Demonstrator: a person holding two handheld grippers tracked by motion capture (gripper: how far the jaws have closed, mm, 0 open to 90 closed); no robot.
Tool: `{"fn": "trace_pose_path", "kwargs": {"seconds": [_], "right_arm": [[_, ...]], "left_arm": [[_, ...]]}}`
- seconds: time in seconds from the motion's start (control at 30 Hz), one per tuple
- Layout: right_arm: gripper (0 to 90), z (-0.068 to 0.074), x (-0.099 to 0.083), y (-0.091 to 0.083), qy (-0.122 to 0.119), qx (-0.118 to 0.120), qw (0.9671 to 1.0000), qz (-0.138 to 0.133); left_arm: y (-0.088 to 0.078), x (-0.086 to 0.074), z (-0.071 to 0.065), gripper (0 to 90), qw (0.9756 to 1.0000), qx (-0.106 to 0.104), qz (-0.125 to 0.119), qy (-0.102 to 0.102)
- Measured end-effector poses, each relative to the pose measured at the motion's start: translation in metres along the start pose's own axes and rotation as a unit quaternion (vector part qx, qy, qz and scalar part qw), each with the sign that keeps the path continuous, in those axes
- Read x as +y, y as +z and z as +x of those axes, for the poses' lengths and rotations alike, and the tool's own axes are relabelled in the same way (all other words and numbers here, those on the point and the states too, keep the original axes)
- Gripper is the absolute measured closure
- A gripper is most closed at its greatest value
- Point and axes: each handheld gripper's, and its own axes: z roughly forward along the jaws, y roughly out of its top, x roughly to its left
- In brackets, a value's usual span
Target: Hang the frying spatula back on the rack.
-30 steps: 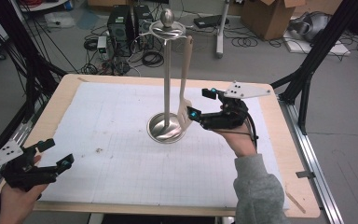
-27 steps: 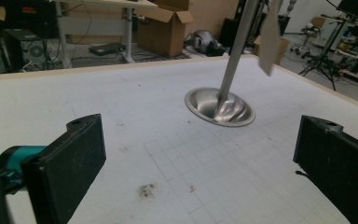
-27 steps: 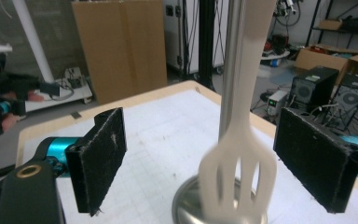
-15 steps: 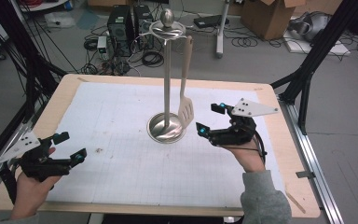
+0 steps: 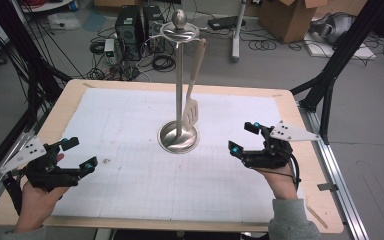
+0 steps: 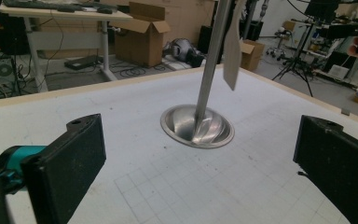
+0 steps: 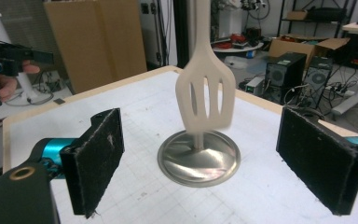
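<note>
A metal utensil stand (image 5: 179,100) with a round base (image 5: 178,137) rises from the middle of the table. A pale slotted spatula (image 5: 192,95) hangs from its top ring, blade down just above the base. My right gripper (image 5: 242,139) is open, low over the table to the right of the base, nothing between its jaws. My left gripper (image 5: 82,153) is open near the front left corner, held empty. In the right gripper view the spatula (image 7: 206,95) hangs ahead of the open jaws. In the left gripper view the stand's base (image 6: 197,126) lies ahead.
A white gridded mat (image 5: 130,150) covers the wooden table (image 5: 325,200). Black frame struts stand at the table's left and right sides. Behind the table are computer towers (image 5: 130,25), cables and cardboard boxes (image 5: 290,17) on the floor.
My right gripper has drawn back from the hanging spatula toward the front right. My left gripper has moved right and further onto the table. The spatula hangs free on the stand.
</note>
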Motion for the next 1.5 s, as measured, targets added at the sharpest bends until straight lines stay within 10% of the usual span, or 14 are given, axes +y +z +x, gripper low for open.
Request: {"fn": "trace_pose_path", "kwargs": {"seconds": [0.33, 0.9, 1.5], "right_arm": [[13.9, -0.011, -0.026, -0.010, 0.033, -0.033, 0.9988, 0.013], [13.9, -0.015, -0.048, -0.018, 0.021, -0.063, 0.9971, 0.037], [14.0, -0.039, -0.066, -0.056, 0.068, -0.099, 0.9927, 0.008]], "left_arm": [[-0.003, 0.000, 0.005, 2.7, 0.9999, 0.010, -0.003, 0.000], [-0.004, -0.001, 0.006, 2.7, 0.9999, 0.014, 0.001, 0.003], [-0.008, -0.008, 0.016, 2.7, 0.9995, 0.029, 0.009, -0.005]]}}
